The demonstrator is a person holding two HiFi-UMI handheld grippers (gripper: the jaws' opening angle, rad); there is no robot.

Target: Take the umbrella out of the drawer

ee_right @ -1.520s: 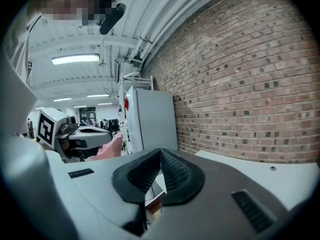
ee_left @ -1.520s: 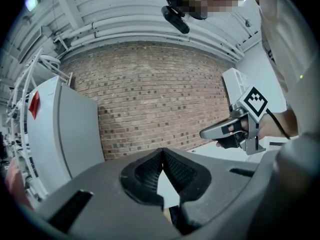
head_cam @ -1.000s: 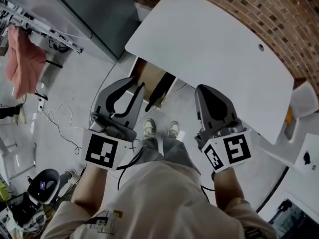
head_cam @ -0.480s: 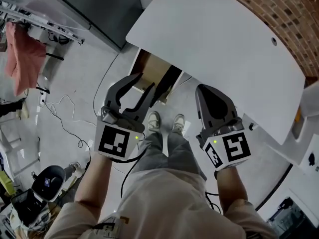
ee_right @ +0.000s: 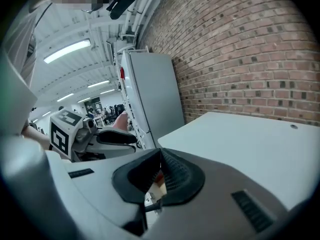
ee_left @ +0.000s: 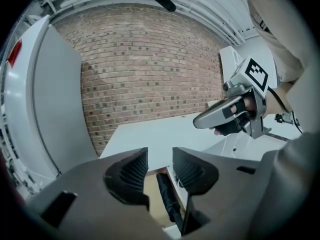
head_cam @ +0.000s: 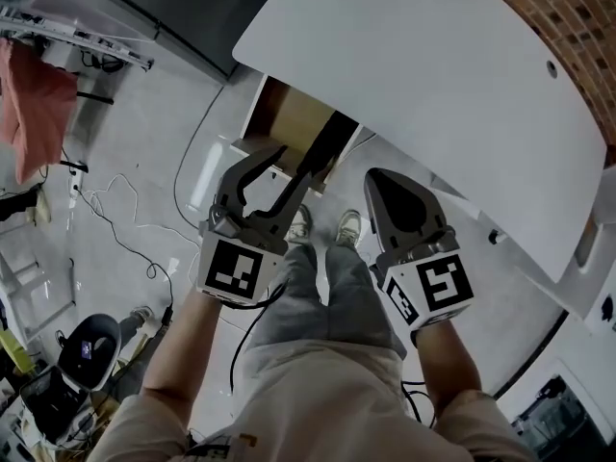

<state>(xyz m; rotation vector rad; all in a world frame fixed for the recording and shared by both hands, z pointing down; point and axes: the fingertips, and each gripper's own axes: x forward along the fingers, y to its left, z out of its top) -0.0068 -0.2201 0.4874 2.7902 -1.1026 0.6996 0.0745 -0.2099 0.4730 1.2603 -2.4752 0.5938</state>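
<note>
Now L tool [head_cam: 295, 160] tips down, empty jaws just opened.

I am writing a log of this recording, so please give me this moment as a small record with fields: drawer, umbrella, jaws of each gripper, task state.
drawer: open, under the edge of the white table
umbrella: dark, folded, lying in the drawer, at its right side in the head view
left gripper: jaws apart, have just been opening; they grip nothing; the umbrella shows beyond the gap
right gripper: jaws together, empty
task state: umbrella not yet taken out
</note>
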